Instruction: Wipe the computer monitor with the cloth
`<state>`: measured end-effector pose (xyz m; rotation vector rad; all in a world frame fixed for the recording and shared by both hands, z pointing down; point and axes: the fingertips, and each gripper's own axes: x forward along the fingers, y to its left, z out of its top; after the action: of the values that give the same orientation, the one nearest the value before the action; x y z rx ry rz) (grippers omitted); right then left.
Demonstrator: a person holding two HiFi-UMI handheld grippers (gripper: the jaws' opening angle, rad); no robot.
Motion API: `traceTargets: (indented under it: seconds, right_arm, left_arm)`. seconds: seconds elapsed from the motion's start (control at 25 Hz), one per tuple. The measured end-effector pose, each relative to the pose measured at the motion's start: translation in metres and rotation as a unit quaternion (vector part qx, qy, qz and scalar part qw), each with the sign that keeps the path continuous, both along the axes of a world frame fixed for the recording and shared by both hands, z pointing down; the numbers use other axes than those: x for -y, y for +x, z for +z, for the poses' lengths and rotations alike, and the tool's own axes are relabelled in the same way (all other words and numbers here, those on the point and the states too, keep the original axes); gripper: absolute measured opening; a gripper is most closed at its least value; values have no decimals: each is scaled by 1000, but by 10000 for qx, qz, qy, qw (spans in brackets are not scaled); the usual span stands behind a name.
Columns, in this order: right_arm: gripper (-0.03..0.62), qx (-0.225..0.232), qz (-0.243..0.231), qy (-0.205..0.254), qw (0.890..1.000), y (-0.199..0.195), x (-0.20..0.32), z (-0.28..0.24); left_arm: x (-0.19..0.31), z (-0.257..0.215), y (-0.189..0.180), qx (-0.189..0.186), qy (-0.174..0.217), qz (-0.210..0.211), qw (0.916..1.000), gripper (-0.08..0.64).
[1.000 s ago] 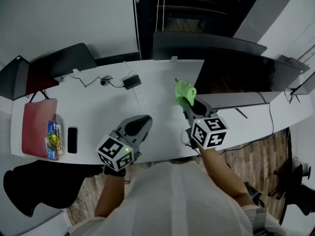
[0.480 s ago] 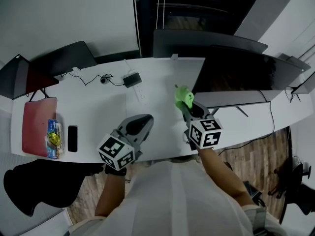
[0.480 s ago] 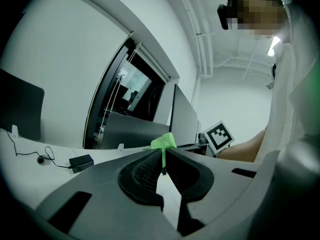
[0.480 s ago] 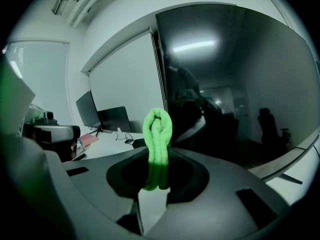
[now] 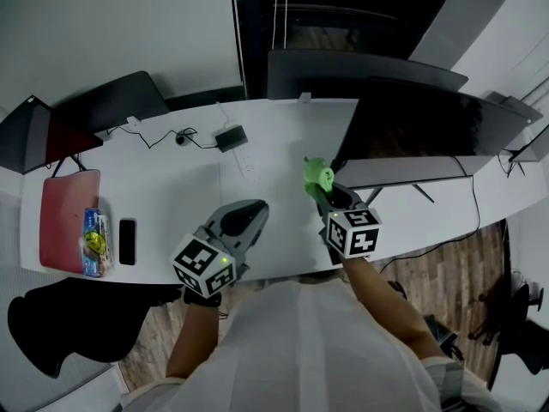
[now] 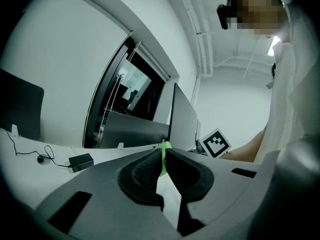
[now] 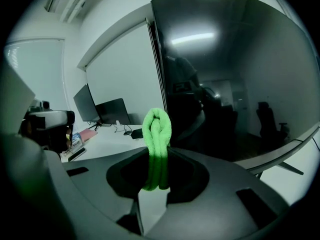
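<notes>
A folded green cloth (image 5: pixel 318 174) (image 7: pixel 157 139) sticks up from my right gripper (image 5: pixel 328 192) (image 7: pixel 159 156), whose jaws are shut on it. The dark computer monitor (image 5: pixel 429 131) (image 7: pixel 235 79) stands on the white desk (image 5: pixel 171 196) just right of the cloth; in the right gripper view its black screen fills the right half, and the cloth is a little short of it. My left gripper (image 5: pixel 243 219) (image 6: pixel 162 165) hovers over the desk's front edge, jaws shut with nothing between them.
On the desk lie a black power adapter with cable (image 5: pixel 230 138), a pink folder (image 5: pixel 64 221), a snack packet (image 5: pixel 93 243) and a black phone (image 5: pixel 126 243). Other monitors stand at the back (image 5: pixel 343 71) and left (image 5: pixel 120 103).
My right gripper has pulled back toward me with the cloth, away from the monitor's left edge. The left gripper has stayed where it was.
</notes>
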<state>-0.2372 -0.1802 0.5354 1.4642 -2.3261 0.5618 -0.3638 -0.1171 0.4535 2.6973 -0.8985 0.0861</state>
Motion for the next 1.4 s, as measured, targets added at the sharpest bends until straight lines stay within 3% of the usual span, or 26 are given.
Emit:
traceTargets:
  seconds: [1.16, 1.28, 1.4]
  right_arm:
    - [71, -610, -340, -721, 9950, 8, -24, 68]
    - [71, -618, -547, -837, 9931, 3, -30, 71]
    - [71, -652, -1113, -838, 9881, -16, -39, 58]
  left_arm:
    - [-2, 1, 2, 33, -13, 24, 10000, 34]
    - [-2, 1, 3, 32, -7, 22, 10000, 34]
    - [0, -3, 0, -11, 15, -34, 10000, 34]
